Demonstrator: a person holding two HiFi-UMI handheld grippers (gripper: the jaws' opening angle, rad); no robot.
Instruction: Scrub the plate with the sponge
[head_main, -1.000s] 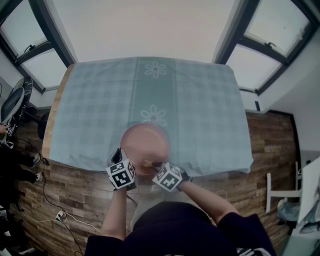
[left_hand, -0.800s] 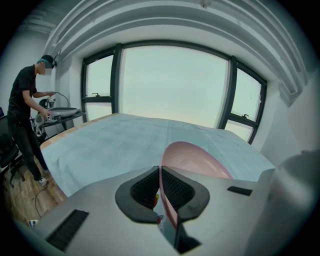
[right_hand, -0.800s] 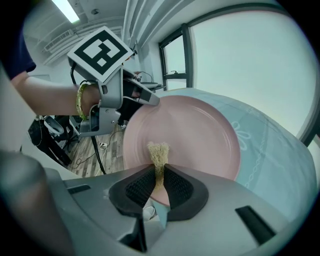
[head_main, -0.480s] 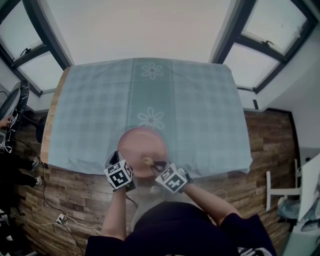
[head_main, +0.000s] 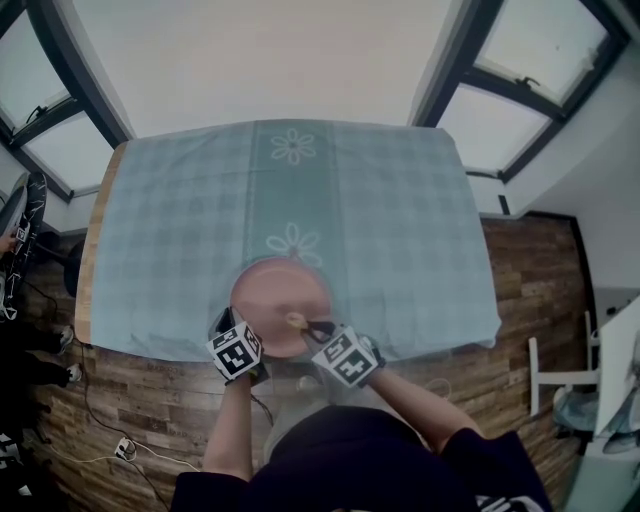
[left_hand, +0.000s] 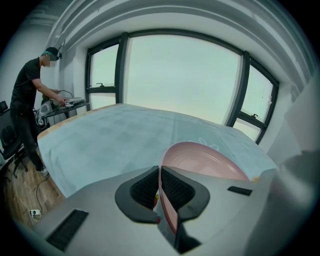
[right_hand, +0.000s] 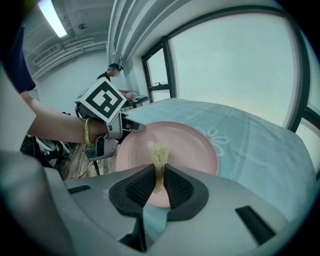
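Note:
A round pink plate (head_main: 275, 300) (right_hand: 175, 145) (left_hand: 200, 160) rests at the near edge of the table. My left gripper (head_main: 232, 322) (left_hand: 160, 192) is shut on the plate's left rim, which passes edge-on between its pads. My right gripper (head_main: 312, 328) (right_hand: 159, 186) is shut on a thin yellowish sponge (right_hand: 159, 160) (head_main: 296, 322), squeezed flat between the pads. The sponge's tip stands over the near part of the plate. In the right gripper view the left gripper (right_hand: 131, 127) shows at the plate's left rim.
A pale blue checked cloth (head_main: 380, 230) with flower prints covers the table. Its near edge hangs just behind my hands, over wooden floor (head_main: 150, 400). A person (left_hand: 27, 95) stands by a desk beyond the table's left end. Windows line the far side.
The plate and both grippers sit a little further left and nearer the table's edge in the head view. The right gripper with the sponge has shifted slightly over the plate.

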